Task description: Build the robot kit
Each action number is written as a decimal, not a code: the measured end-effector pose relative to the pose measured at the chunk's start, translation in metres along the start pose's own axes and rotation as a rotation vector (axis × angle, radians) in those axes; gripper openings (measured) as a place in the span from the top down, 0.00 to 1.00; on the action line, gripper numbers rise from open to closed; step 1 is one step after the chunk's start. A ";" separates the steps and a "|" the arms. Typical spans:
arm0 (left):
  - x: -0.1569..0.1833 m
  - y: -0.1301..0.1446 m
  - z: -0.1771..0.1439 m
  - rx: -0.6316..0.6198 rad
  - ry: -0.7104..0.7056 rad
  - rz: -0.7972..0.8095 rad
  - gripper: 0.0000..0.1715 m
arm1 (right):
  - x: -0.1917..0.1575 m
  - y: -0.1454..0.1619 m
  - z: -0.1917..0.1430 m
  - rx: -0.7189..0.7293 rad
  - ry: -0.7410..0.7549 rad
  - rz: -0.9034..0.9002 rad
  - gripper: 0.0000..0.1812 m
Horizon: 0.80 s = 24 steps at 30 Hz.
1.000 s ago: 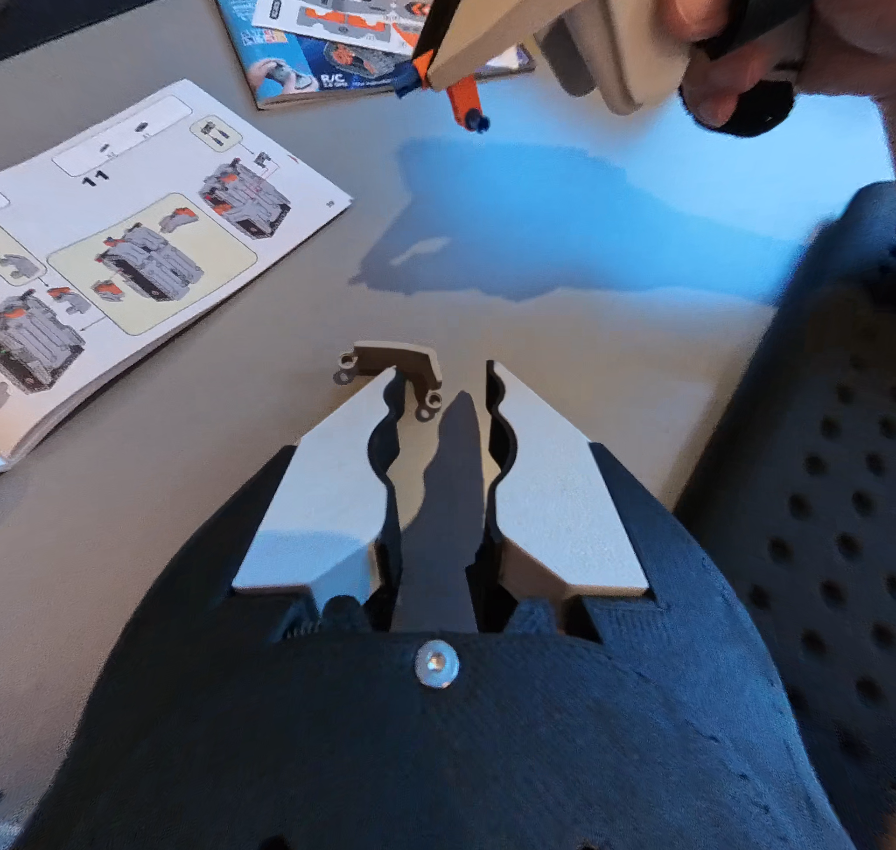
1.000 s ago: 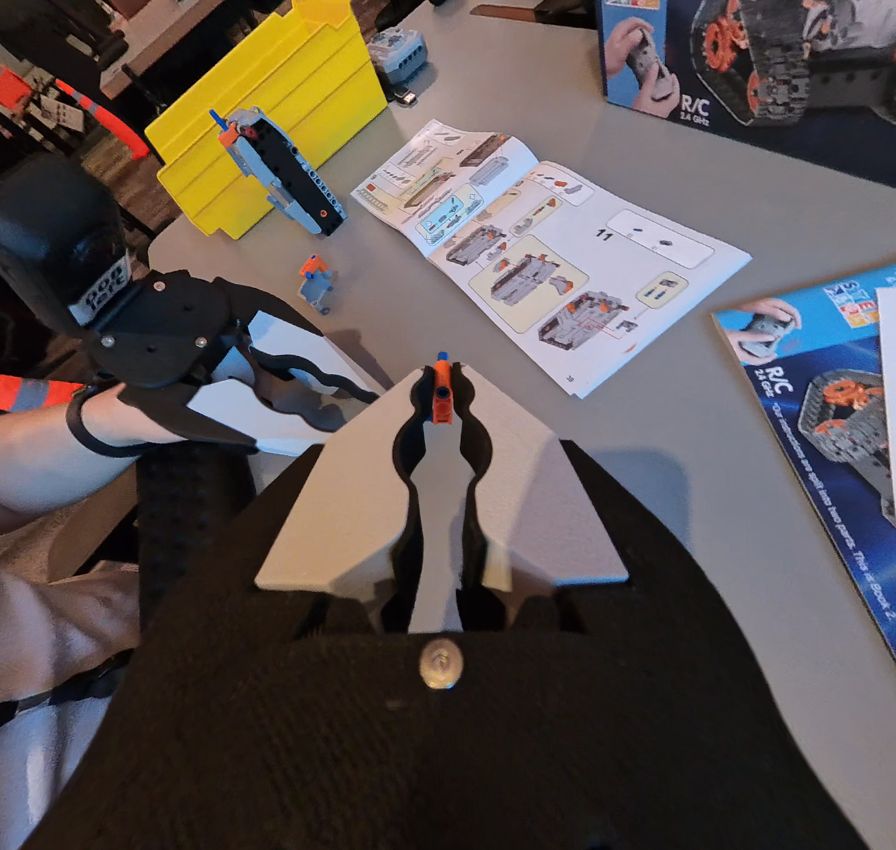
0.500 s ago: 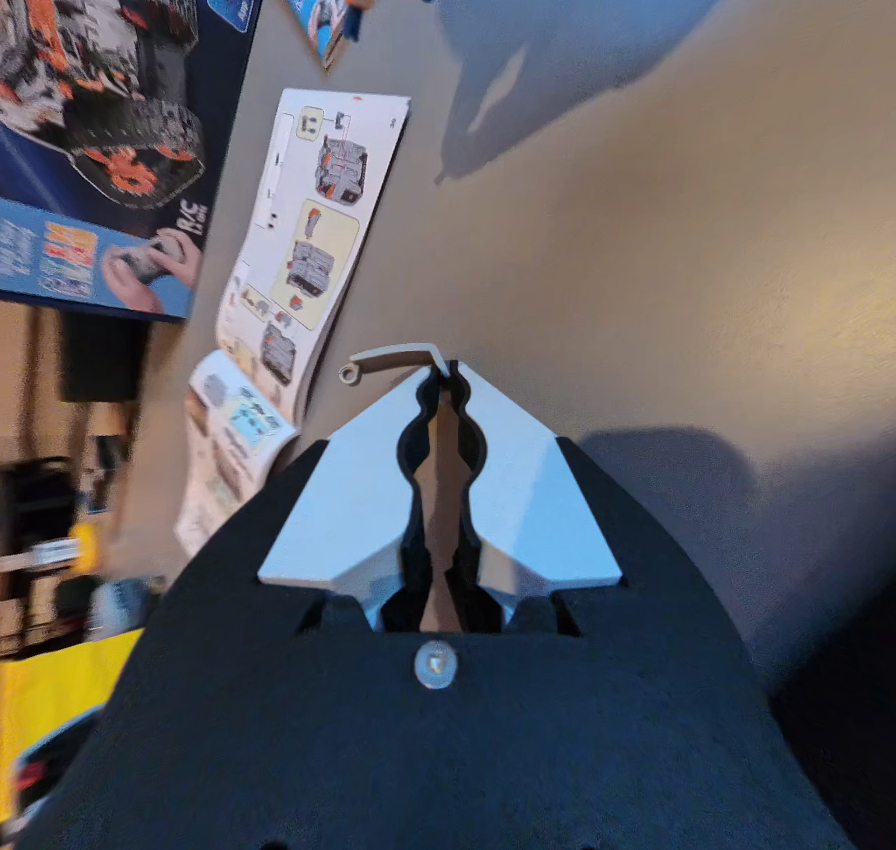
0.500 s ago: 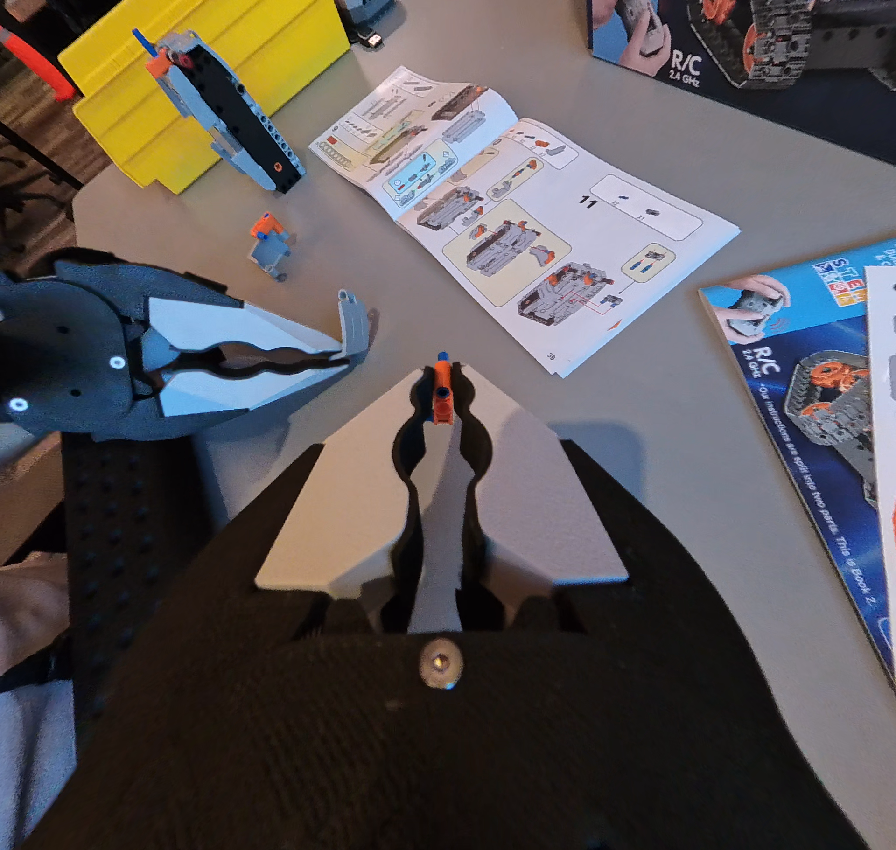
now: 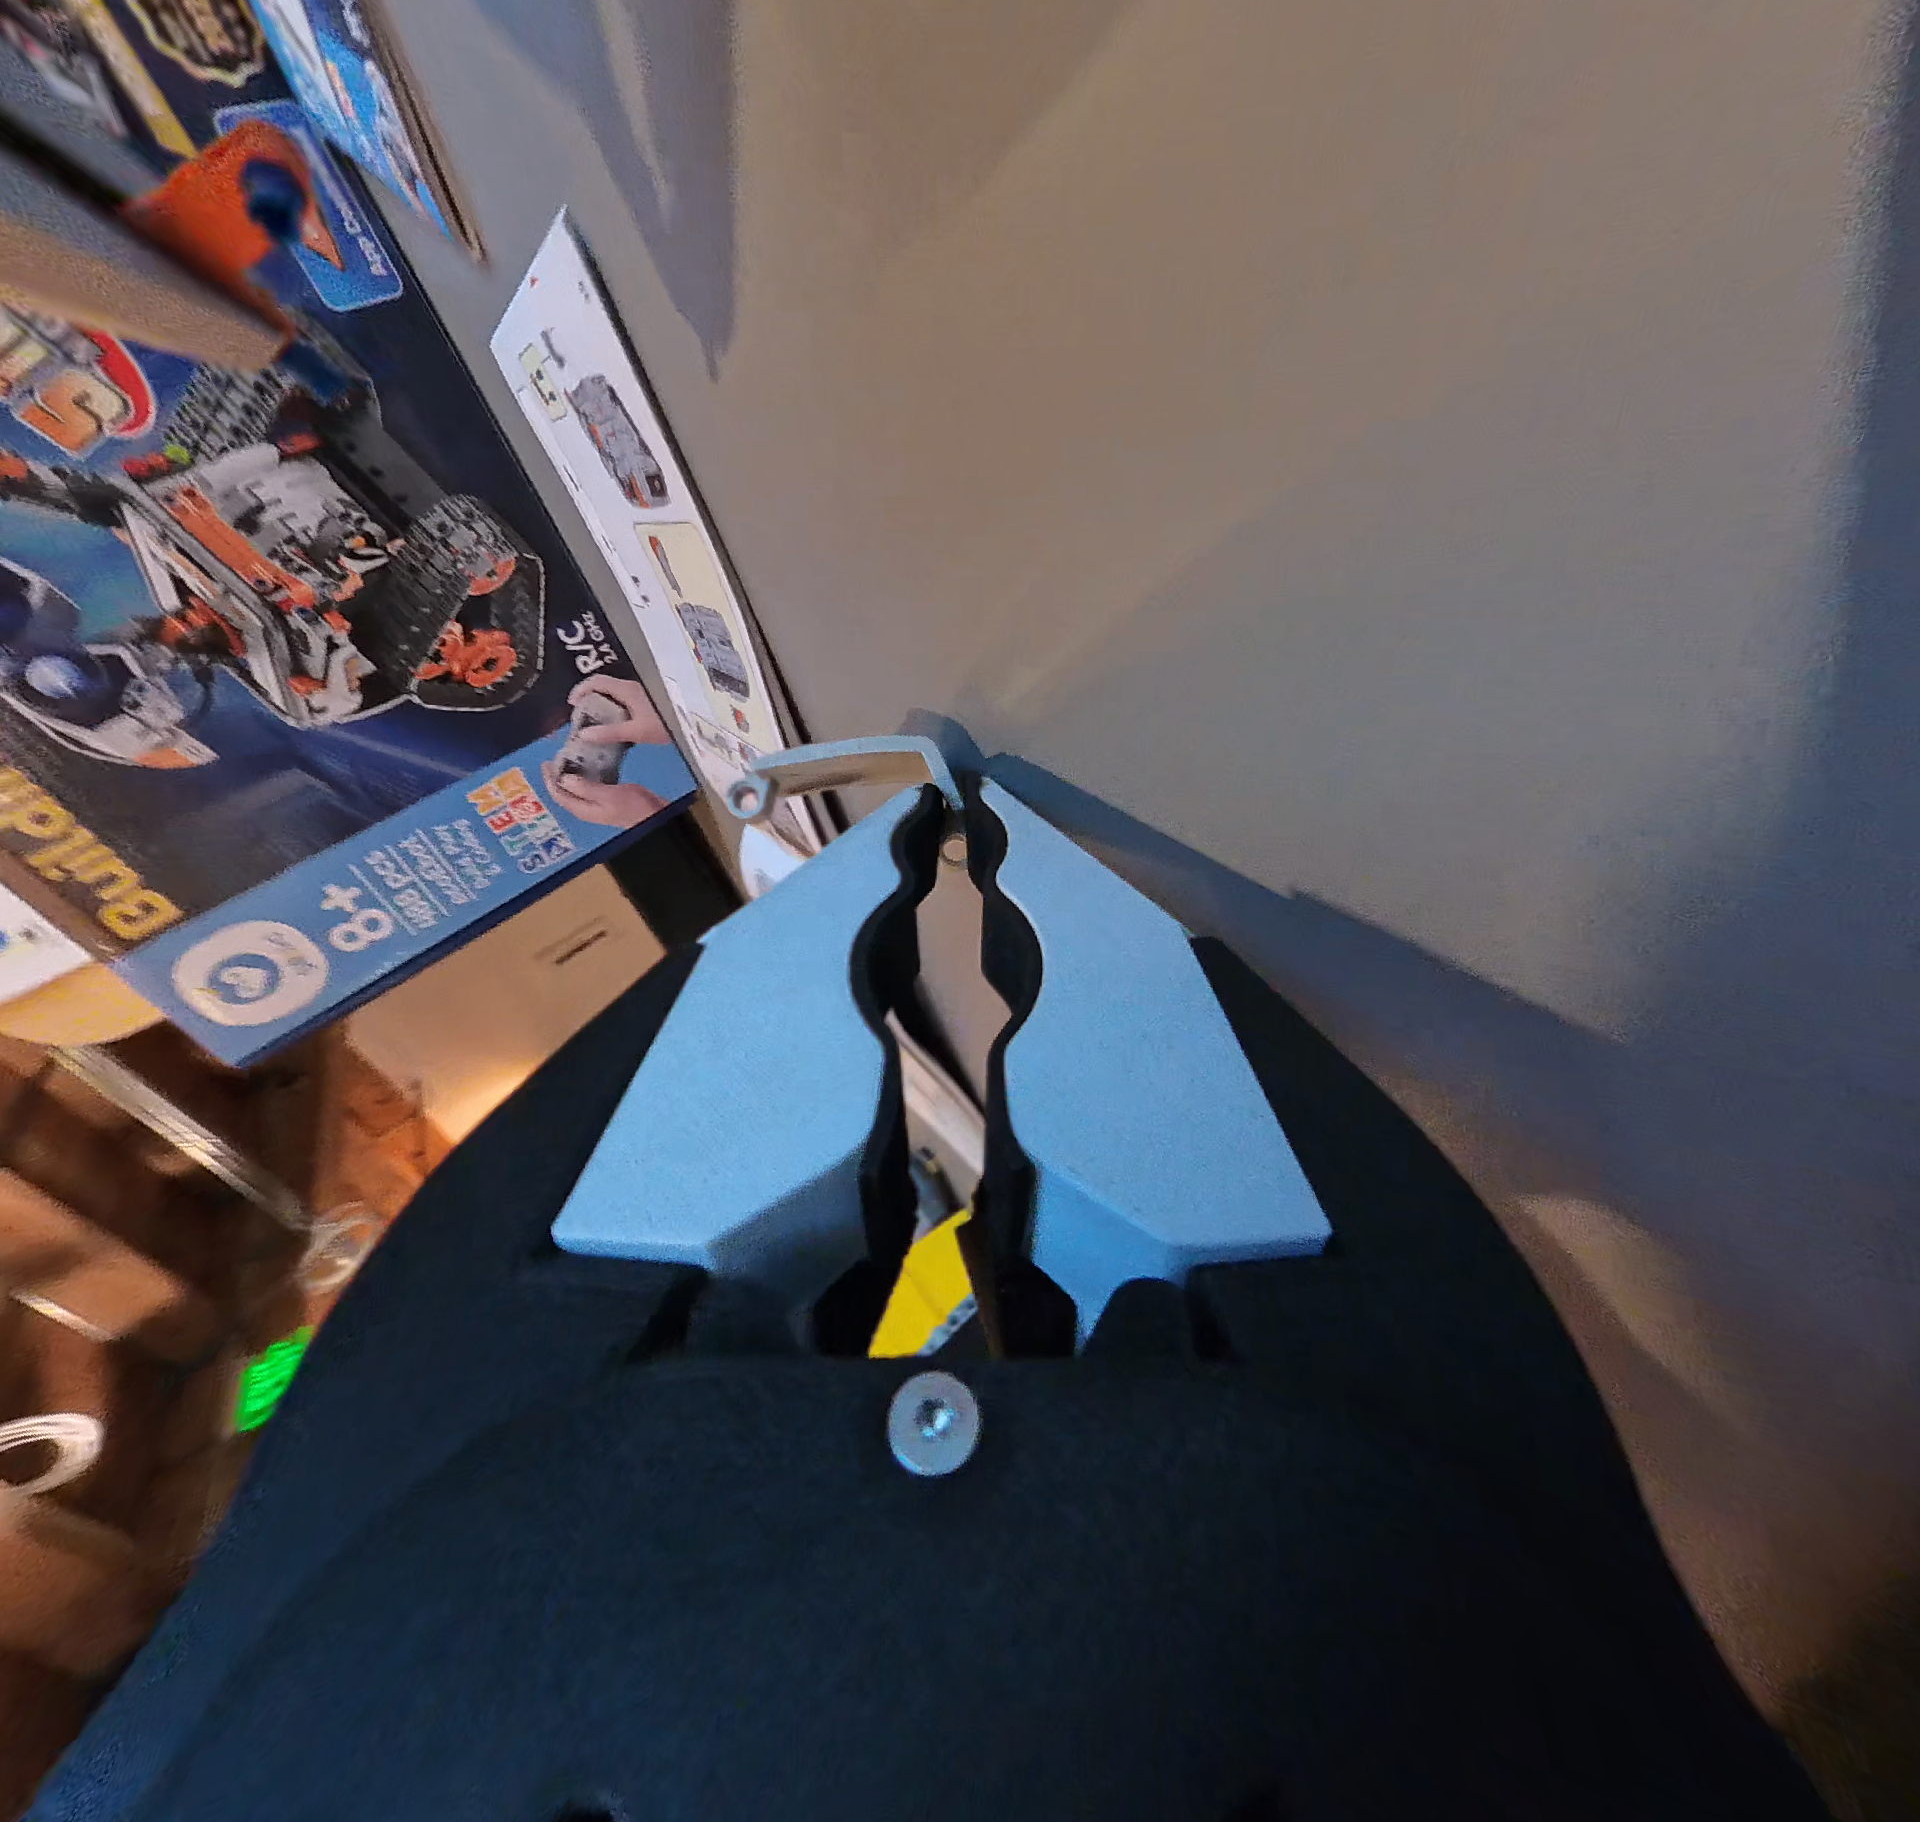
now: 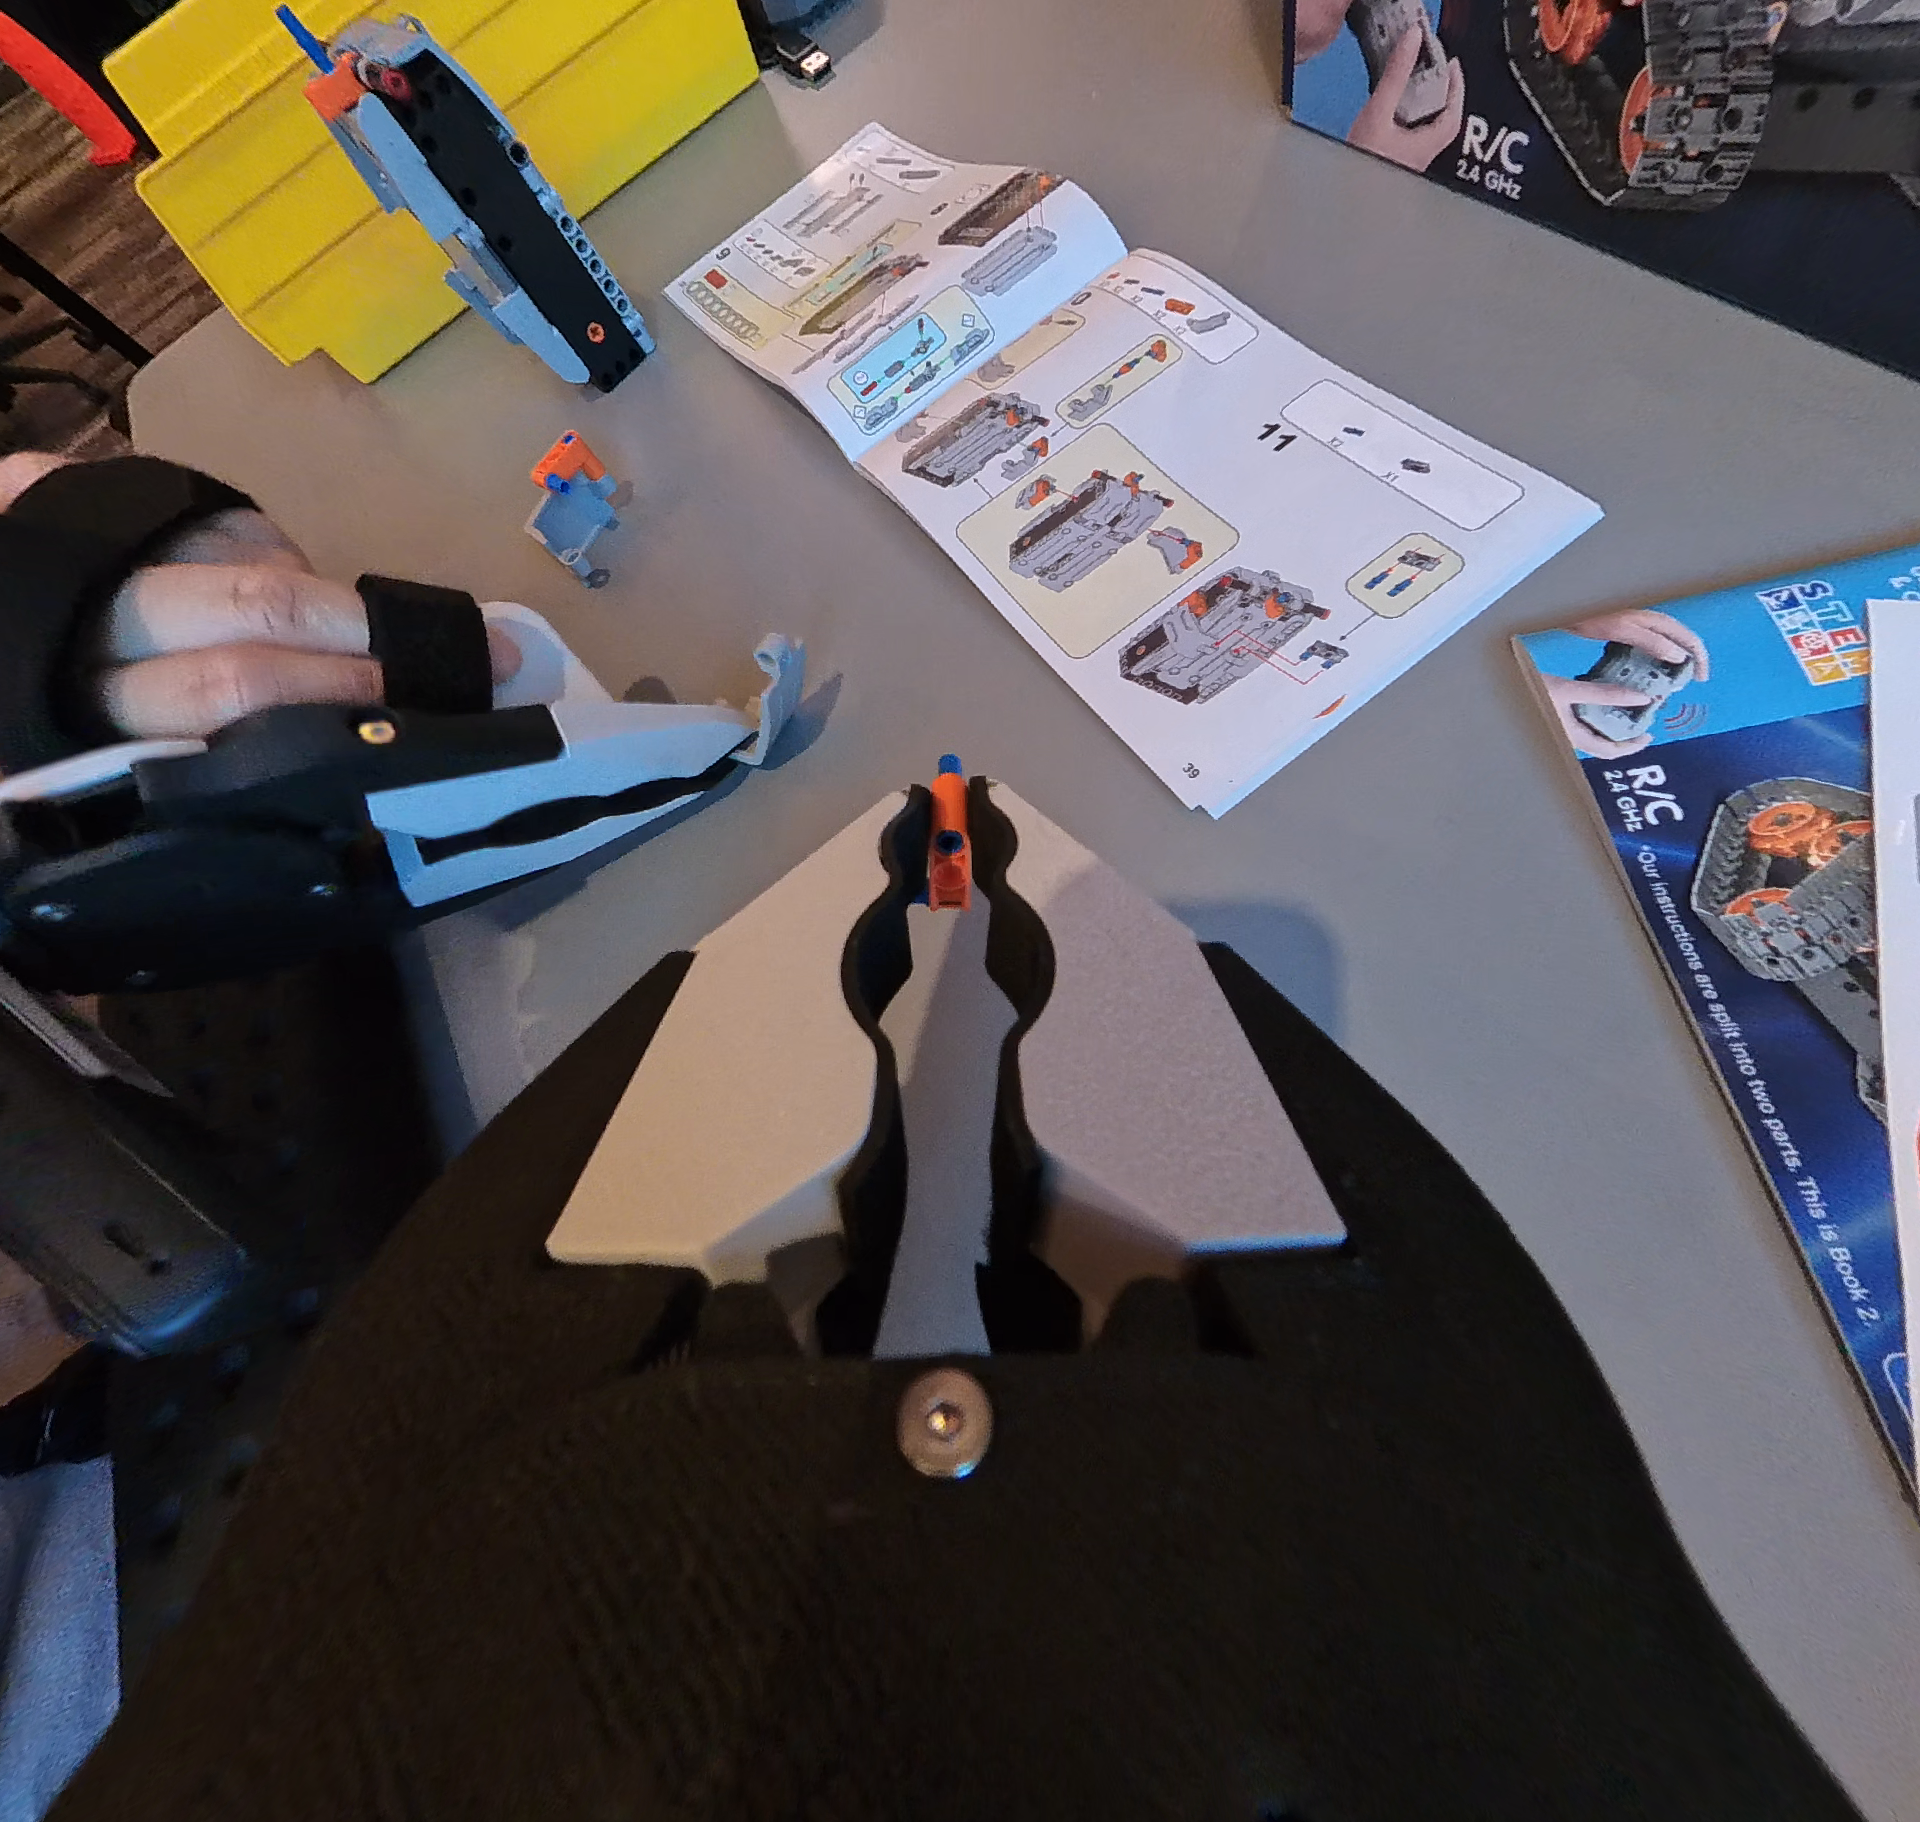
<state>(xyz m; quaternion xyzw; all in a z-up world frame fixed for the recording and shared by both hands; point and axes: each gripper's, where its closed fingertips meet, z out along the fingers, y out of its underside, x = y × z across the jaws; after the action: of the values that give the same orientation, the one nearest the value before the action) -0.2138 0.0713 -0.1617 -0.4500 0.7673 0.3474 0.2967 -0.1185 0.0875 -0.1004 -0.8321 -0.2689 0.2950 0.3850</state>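
Note:
My left gripper (image 5: 948, 804) is shut on a grey angled building piece (image 5: 831, 773) and holds it lifted and rolled on its side over the grey table (image 5: 1351, 422). The same gripper (image 6: 727, 744) and grey piece (image 6: 779, 686) show at the left of the right wrist view. My right gripper (image 6: 948, 816) is shut on a small orange piece with a blue pin (image 6: 948, 842), held above the table a little right of the left gripper's tips. That orange piece also shows blurred at the upper left of the left wrist view (image 5: 239, 203).
An open instruction booklet (image 6: 1122, 463) lies mid-table. A partly built black and grey model (image 6: 488, 203) leans on a yellow bin (image 6: 312, 162). A small grey and orange sub-assembly (image 6: 571, 515) lies near it. A toy box (image 6: 1662, 58) and a second booklet (image 6: 1745, 837) are at the right. Some 12 cm of space lies between my two pairs of fingers.
My left gripper closed on the grey angled piece, lifted it off the table and rolled onto its side. My right gripper kept its hold on the orange piece and moved closer to the left one.

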 end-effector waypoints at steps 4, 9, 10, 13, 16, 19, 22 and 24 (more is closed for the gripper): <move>0.001 0.000 0.000 -0.038 0.004 0.049 0.99 | -0.008 -0.002 0.001 0.009 -0.030 -0.010 0.96; 0.001 0.000 -0.001 -0.043 -0.004 0.019 0.99 | -0.026 -0.001 0.029 0.013 -0.068 -0.049 0.96; 0.001 0.000 -0.001 -0.044 -0.014 0.015 0.99 | -0.027 0.000 0.038 -0.002 -0.058 -0.081 0.96; 0.002 0.001 -0.001 -0.046 -0.035 -0.003 0.99 | -0.036 0.002 0.063 -0.073 -0.082 -0.082 0.96; 0.003 0.002 -0.002 -0.046 -0.030 -0.033 0.99 | -0.038 0.004 0.077 -0.114 -0.092 -0.082 0.96; 0.003 0.002 -0.003 -0.039 -0.034 -0.056 0.99 | -0.042 0.007 0.079 -0.116 -0.110 -0.102 0.96; 0.004 0.004 -0.003 -0.045 -0.043 -0.068 0.99 | -0.042 0.007 0.080 -0.102 -0.127 -0.096 0.96; 0.005 0.006 -0.003 -0.051 -0.046 -0.066 0.99 | -0.045 0.005 0.080 -0.087 -0.155 -0.084 0.96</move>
<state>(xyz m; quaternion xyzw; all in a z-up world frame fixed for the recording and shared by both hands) -0.2213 0.0686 -0.1619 -0.4746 0.7358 0.3672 0.3139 -0.2037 0.0927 -0.1344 -0.8106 -0.3453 0.3302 0.3387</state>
